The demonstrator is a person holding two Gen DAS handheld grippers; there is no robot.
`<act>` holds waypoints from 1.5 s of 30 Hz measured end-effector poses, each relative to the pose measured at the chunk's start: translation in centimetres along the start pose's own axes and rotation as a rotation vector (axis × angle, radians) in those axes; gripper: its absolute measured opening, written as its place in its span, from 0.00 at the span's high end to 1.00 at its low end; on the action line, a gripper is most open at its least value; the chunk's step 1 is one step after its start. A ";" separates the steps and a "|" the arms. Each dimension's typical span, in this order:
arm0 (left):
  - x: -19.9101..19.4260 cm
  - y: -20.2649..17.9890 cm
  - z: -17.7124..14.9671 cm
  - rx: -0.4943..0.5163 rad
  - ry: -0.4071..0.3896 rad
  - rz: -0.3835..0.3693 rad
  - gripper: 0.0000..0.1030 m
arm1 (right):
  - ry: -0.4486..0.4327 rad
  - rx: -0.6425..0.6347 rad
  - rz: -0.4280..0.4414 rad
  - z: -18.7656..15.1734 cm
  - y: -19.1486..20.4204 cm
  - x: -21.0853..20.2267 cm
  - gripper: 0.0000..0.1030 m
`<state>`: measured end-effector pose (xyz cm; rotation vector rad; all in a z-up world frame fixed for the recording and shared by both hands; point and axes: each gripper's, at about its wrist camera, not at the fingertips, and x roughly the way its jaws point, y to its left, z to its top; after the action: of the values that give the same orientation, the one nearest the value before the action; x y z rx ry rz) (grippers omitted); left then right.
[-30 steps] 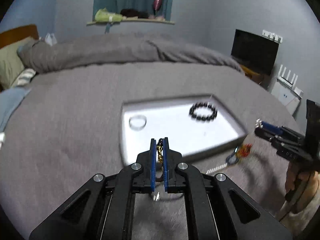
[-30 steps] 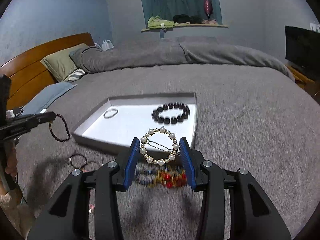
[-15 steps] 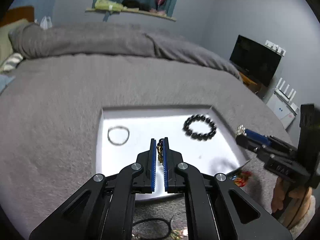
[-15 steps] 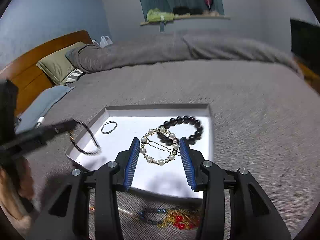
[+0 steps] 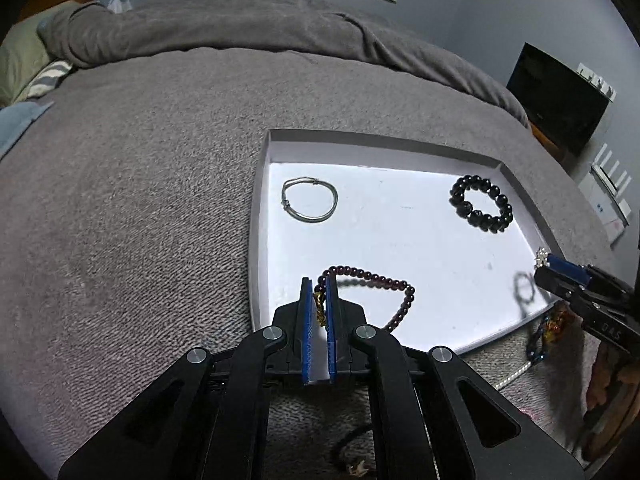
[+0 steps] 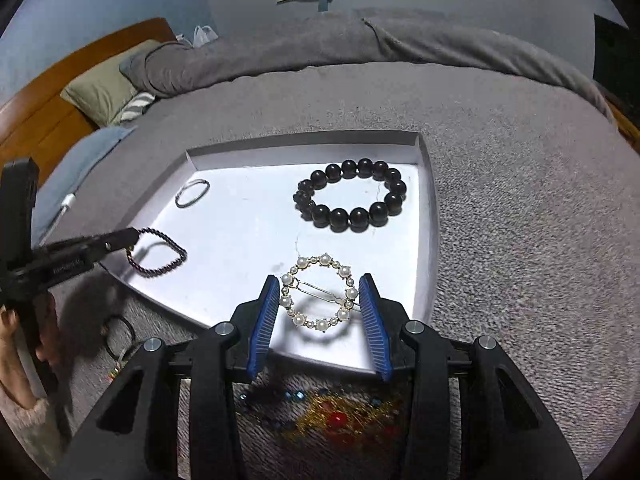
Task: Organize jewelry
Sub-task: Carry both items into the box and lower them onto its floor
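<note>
A shallow white rectangular tray [image 5: 262, 208] sits on the grey bedspread [image 5: 132, 184]. The left gripper [image 5: 319, 304] has its blue-padded fingers clamped on the gold charm of a dark maroon small-bead bracelet [image 5: 384, 282], whose loop trails over the tray's near left corner; whether it touches the tray floor I cannot tell. The right gripper [image 6: 320, 300] holds a round gold-and-pearl hair clip [image 6: 319, 292] between its fingers, pinched at the clip's two sides above the tray's near edge. Inside the tray lie a thin silver bangle [image 5: 309, 199] at the far left and a chunky black round-bead bracelet [image 6: 350, 195] at the far right, well apart. A red, gold and blue beaded piece [image 6: 332, 416] lies on the bedspread just beside the tray.
</note>
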<state>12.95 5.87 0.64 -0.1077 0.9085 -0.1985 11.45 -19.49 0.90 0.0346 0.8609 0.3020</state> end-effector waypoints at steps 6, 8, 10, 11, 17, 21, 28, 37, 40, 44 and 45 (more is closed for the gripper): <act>0.2 -0.9 -0.3 0.078 0.009 0.070 0.93 | 0.010 -0.050 -0.038 -0.4 0.5 0.3 0.60; 0.4 -1.1 -0.5 0.102 0.016 0.095 0.93 | 0.013 -0.057 -0.044 -0.5 0.6 0.4 0.60; 0.5 -1.2 -0.7 0.113 0.019 0.108 0.93 | 0.019 -0.059 -0.049 -0.6 0.6 0.5 0.60; 0.6 -1.2 -0.8 0.117 0.020 0.112 0.93 | 0.020 -0.059 -0.049 -0.7 0.6 0.6 0.60; 0.7 -1.1 -1.0 0.127 0.025 0.107 0.93 | 0.044 -0.069 -0.085 -0.9 0.6 1.5 0.60; 0.9 -1.4 -1.1 0.129 0.034 0.092 0.93 | 0.052 -0.082 -0.097 -1.0 0.5 1.9 0.60; 0.4 -1.4 -1.3 0.116 0.031 0.083 0.93 | 0.051 -0.106 -0.124 -0.5 0.3 2.1 0.59; 0.7 -2.1 -1.2 0.129 0.027 0.110 0.90 | 0.080 -0.139 -0.109 -0.4 0.5 2.3 0.59; 0.8 -2.1 -1.2 0.133 0.022 0.121 0.90 | 0.076 -0.141 -0.108 -0.4 0.5 2.3 0.58; 0.7 -2.2 -1.3 0.134 0.018 0.117 0.88 | 0.067 -0.141 -0.106 -0.4 0.6 2.1 0.58; 0.7 -2.2 -1.3 0.134 0.018 0.113 0.87 | 0.066 -0.141 -0.106 -0.5 0.6 2.1 0.58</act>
<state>12.09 3.58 -0.32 0.0699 0.9137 -0.1546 12.25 -18.39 -0.89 -0.1530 0.9012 0.2646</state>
